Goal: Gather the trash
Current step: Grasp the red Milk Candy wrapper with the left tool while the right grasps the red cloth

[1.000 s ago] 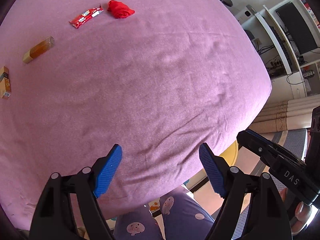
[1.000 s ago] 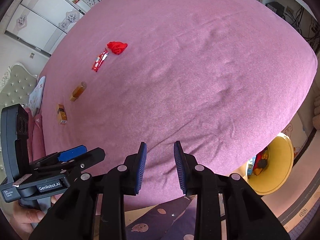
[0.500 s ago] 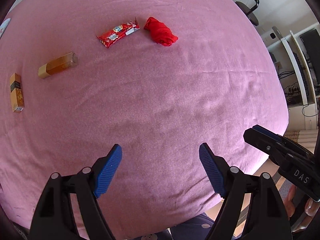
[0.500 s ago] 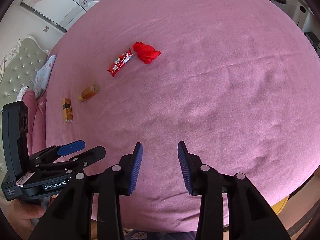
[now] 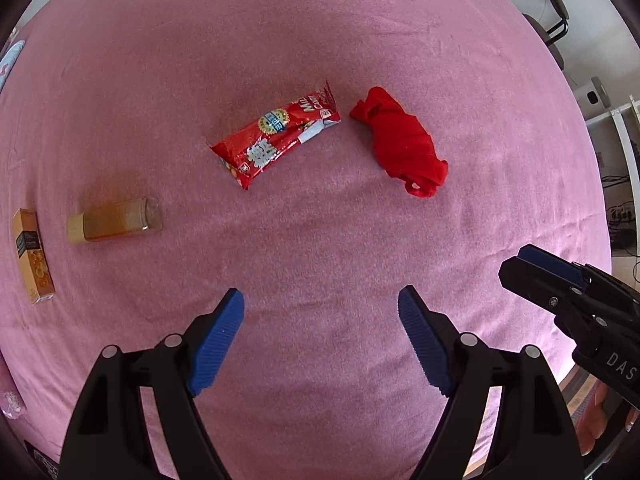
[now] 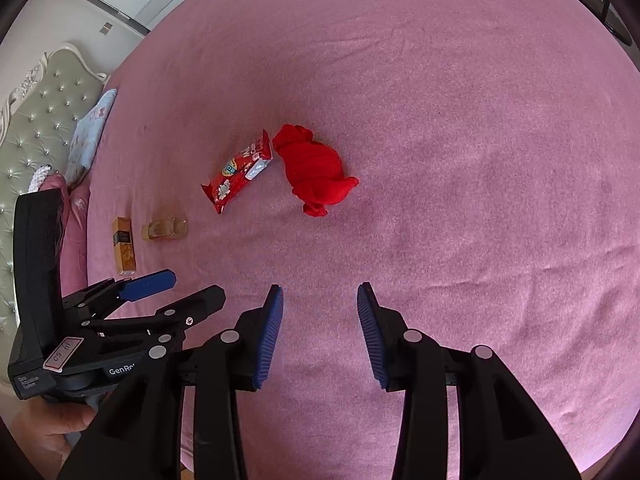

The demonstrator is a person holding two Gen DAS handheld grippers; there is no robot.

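Wrapper [image 5: 276,136] is seen on the bed [image 5: 320,40], red cloth [image 5: 400,142] just right, bottle [image 5: 114,226] and box [image 5: 32,256] left; both grippers' jaws are held open, empty, the right's having just been opening.

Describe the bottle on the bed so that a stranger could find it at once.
On the pink bed cover four small things lie in a loose row. The bottle lies on its side between the orange box and the red snack wrapper. It alone is clear, with amber liquid inside.

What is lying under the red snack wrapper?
Only the pink bedsheet shows around the red snack wrapper, which lies flat. Whatever its own surface covers cannot be seen.
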